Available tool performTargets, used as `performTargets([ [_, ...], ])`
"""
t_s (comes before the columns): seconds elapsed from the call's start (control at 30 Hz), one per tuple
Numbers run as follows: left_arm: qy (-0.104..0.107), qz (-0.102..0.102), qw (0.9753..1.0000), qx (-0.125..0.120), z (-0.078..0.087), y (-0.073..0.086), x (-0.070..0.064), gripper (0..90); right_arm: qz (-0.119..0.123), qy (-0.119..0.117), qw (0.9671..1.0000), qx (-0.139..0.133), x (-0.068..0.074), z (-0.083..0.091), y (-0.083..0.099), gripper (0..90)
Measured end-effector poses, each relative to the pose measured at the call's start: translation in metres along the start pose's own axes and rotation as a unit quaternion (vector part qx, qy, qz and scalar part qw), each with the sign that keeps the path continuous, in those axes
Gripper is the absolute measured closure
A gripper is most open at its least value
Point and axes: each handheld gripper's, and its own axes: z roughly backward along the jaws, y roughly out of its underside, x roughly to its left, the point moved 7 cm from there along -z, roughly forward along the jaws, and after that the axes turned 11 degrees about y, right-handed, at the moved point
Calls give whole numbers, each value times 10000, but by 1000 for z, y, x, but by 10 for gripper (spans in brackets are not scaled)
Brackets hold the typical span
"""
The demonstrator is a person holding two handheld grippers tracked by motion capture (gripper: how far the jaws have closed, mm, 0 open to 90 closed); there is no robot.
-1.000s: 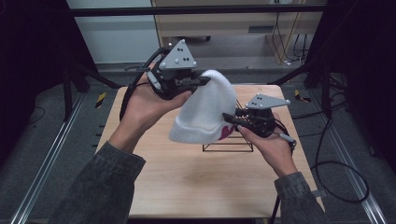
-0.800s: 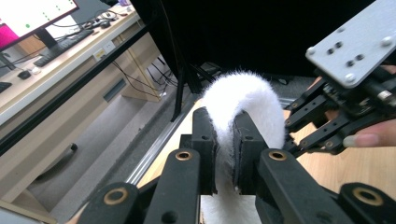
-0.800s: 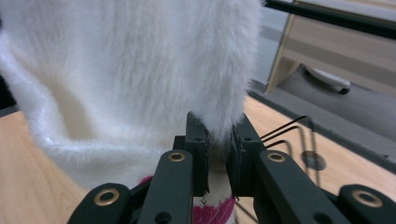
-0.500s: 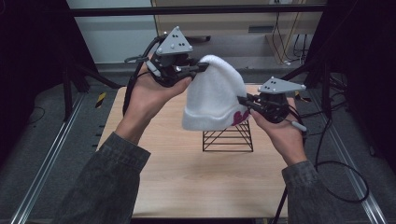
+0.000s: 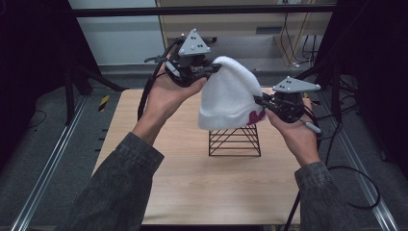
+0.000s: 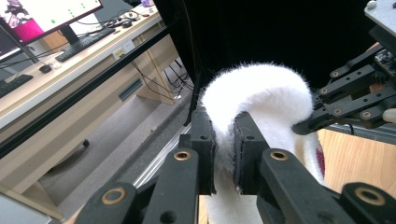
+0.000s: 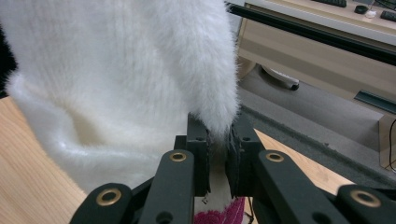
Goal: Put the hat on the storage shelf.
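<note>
Hat position: the white hat (image 5: 230, 96) hangs in the air above the black wire rack (image 5: 234, 141), stretched between both grippers, its lower band just over the rack's top.
Left gripper: the left gripper (image 5: 208, 71) is raised at the hat's crown; in the left gripper view its fingers (image 6: 204, 140) are pinched narrow on a fold of the fluffy top, fabric squeezed between the two pads.
Right gripper: the right gripper (image 5: 261, 103) sits lower, at the hat's right edge near the band; in the right gripper view its fingers (image 7: 241, 144) are closed tight on the hanging edge of the knit.
Hat look: white and fuzzy, ribbed knit on the body, a thick turned-up cuff at the bottom, and a magenta patch on the cuff near the right gripper; the crown bends over toward the left gripper.
Rack: an open frame of thin black wires with slanted sides, standing on the wooden counter (image 5: 192, 183) directly under the hat.
Hands: the left hand (image 5: 166, 94) cradles its gripper from below, palm up; the right hand (image 5: 294, 132) holds its gripper from beneath too.
</note>
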Motion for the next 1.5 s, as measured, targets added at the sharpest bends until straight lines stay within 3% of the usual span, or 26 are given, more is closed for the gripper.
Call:
performTargets([
  [0.53, -5, 31, 10000, -11, -25, 2, 2, 810, -143, 84, 9998, 105, -9, -9, 16, 811],
  [1.07, 8, 158, 9998, -126, -29, 1, 8, 808, -162, 117, 9998, 57, -13, -9, 13, 812],
  [1.5, 2, 328, 9993, -199, -39, 3, 22, 808, -231, 207, 9995, 64, -23, -18, 9, 811],
])
